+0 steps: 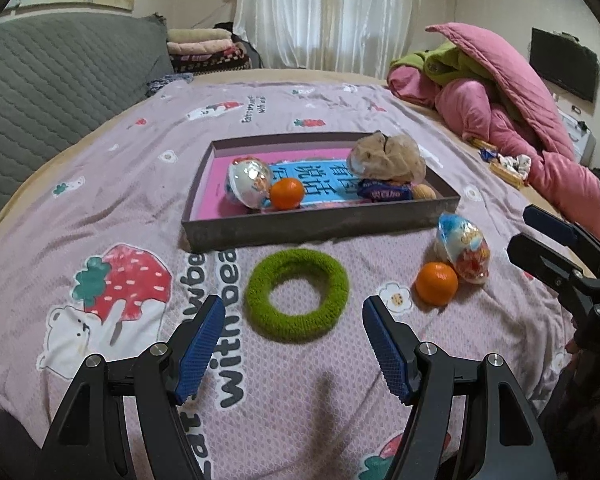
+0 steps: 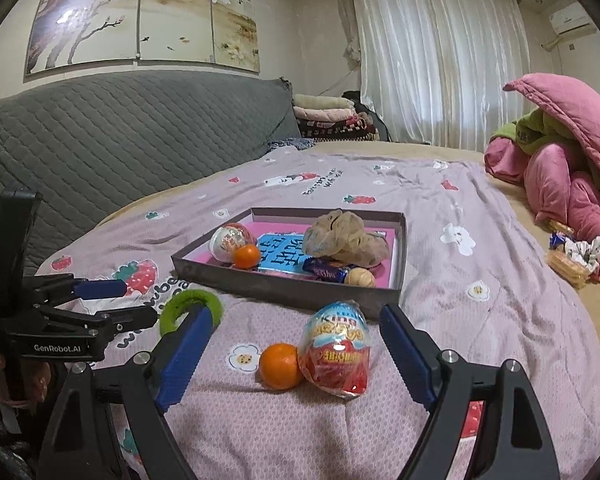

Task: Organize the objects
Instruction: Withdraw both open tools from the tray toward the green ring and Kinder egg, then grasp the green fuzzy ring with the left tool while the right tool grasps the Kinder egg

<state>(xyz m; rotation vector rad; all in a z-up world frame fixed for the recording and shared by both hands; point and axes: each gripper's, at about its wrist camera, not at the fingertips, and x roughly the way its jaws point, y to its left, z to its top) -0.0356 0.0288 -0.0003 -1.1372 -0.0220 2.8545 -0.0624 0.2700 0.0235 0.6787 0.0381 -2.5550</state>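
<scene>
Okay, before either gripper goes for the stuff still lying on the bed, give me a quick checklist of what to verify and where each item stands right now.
1. Left gripper open and empty: ok.
2. Right gripper open and empty: ok.
3. Green ring lined up between the left fingers, not yet enclosed: ok.
4. Loose orange free to lift alone: not ok, it touches the wrapped toy egg.
5. Bare floor left in the box for more items: ok, at its near left part.
6. Firmness of the bedsheet under the items: cannot tell.
</scene>
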